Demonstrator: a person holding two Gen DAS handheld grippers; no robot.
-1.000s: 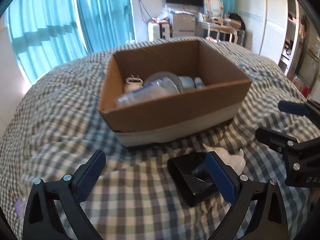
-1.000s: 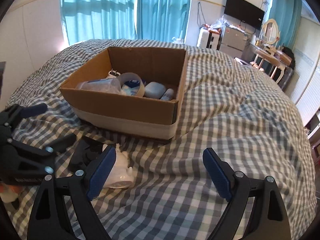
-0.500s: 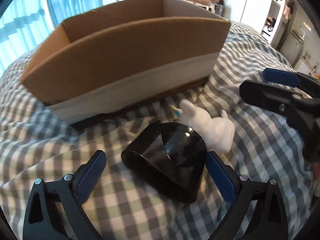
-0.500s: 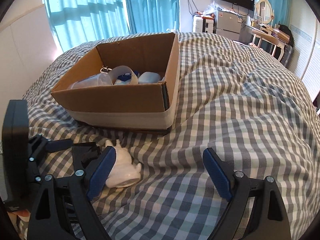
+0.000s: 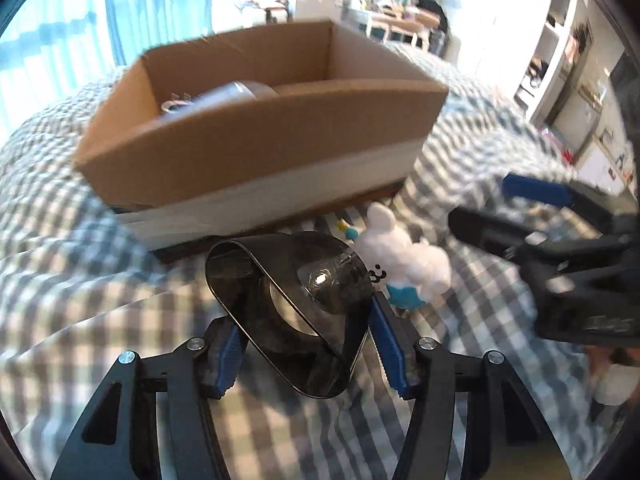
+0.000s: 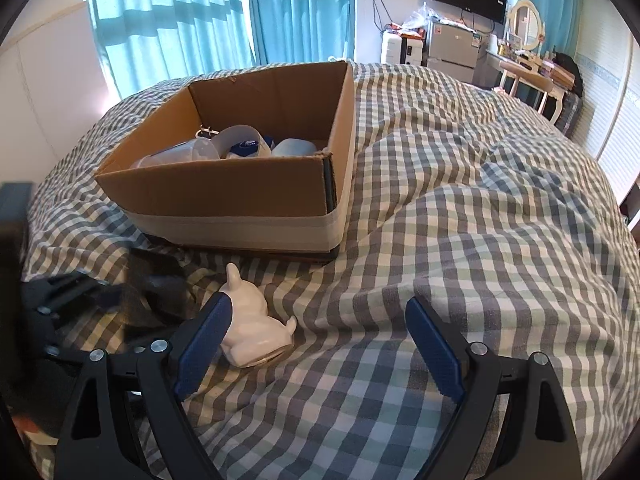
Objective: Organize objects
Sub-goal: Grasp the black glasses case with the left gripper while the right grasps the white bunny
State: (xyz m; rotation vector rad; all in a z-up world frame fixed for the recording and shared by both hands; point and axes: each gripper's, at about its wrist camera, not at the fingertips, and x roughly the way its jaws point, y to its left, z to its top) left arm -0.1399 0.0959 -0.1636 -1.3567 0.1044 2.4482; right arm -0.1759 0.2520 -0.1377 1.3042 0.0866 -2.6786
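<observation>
On the checked bedspread [image 6: 460, 216], just before the cardboard box [image 5: 256, 148], lies a glossy black scoop-shaped holder [image 5: 296, 300]. The left hand-held gripper [image 5: 304, 344] has just been closing, and its blue ribbed pads now pinch the holder's smooth sides. Touching it sits a white glazed animal figurine [image 5: 404, 260]. The right hand-held gripper [image 6: 316, 352] stands spread and empty above the fabric.

Figurine [image 6: 252, 320] before box [image 6: 224, 200]
</observation>
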